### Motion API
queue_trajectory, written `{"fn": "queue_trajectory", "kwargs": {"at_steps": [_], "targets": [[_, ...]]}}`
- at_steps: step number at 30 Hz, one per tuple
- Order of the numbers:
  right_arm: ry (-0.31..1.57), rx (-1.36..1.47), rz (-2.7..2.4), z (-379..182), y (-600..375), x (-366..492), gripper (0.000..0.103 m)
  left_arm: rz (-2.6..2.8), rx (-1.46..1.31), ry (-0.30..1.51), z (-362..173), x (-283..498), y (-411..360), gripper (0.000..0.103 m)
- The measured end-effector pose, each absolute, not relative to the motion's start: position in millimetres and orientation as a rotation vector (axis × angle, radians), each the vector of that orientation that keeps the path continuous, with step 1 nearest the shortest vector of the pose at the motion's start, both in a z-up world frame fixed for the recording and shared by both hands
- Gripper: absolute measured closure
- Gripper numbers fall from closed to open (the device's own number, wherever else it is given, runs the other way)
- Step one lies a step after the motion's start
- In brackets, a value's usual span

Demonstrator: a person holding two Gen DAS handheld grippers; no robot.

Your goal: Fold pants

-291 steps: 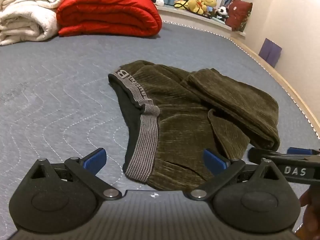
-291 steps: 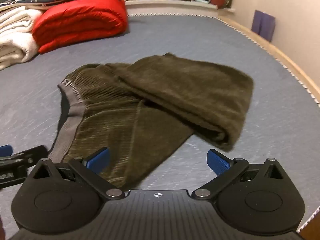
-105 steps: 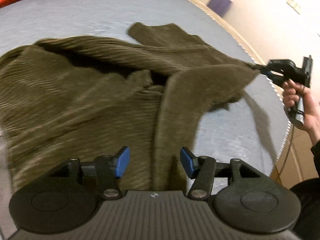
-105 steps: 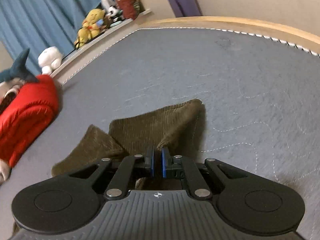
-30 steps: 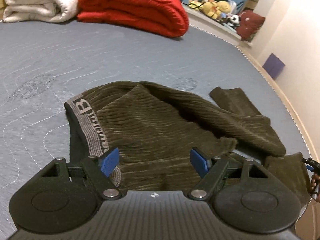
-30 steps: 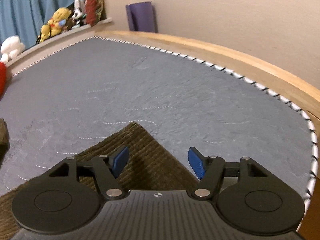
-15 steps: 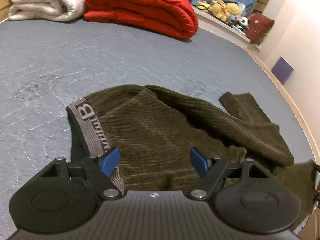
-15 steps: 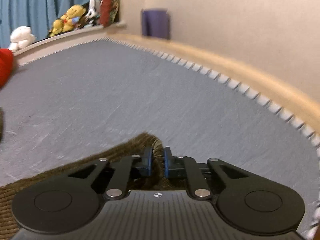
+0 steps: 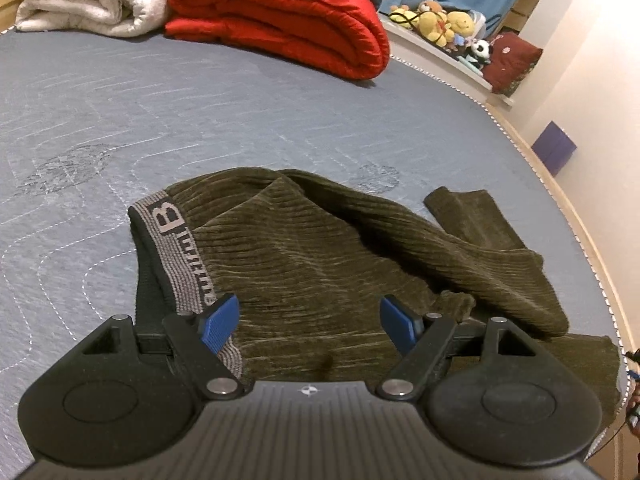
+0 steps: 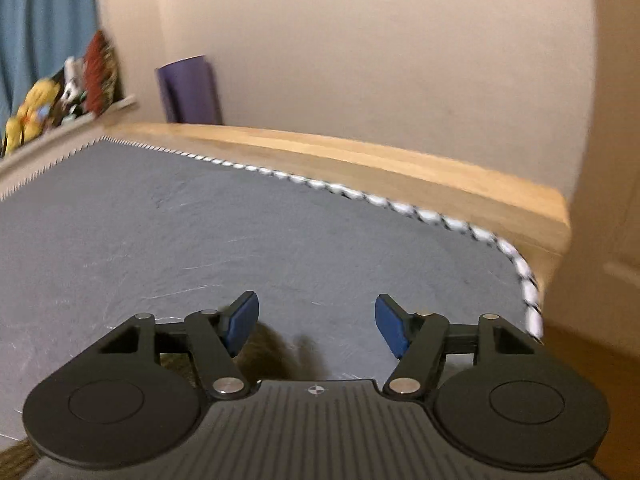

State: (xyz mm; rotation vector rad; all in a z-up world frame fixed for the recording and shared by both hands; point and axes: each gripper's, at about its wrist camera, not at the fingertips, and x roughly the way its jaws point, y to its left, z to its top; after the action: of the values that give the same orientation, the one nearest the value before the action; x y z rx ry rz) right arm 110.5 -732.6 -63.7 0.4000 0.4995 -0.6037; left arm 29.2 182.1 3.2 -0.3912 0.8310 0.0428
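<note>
The black left gripper point(image 9: 308, 322) with blue pads points downward, jaws wide apart. The matching right gripper point(image 10: 316, 326) has just reopened, gripping nothing.

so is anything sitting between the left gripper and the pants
Nothing visible does. The left gripper hangs open right over the olive corduroy pants, near the grey waistband, with only air between. The red duvet and white blanket lie far back on the mattress.
</note>
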Motion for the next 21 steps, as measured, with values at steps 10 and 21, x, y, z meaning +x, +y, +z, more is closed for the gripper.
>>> {"fn": "queue_trajectory", "kwargs": {"at_steps": [10, 21], "targets": [[0.749, 0.175, -0.304, -94, -702, 64, 0.04, 0.008, -0.396, 0.815, 16, 24, 170, 0.02], [0.875, 0.125, -0.565, -82, -706, 55, 0.079, 0.064, -0.397, 0.842, 18, 25, 182, 0.019]]}}
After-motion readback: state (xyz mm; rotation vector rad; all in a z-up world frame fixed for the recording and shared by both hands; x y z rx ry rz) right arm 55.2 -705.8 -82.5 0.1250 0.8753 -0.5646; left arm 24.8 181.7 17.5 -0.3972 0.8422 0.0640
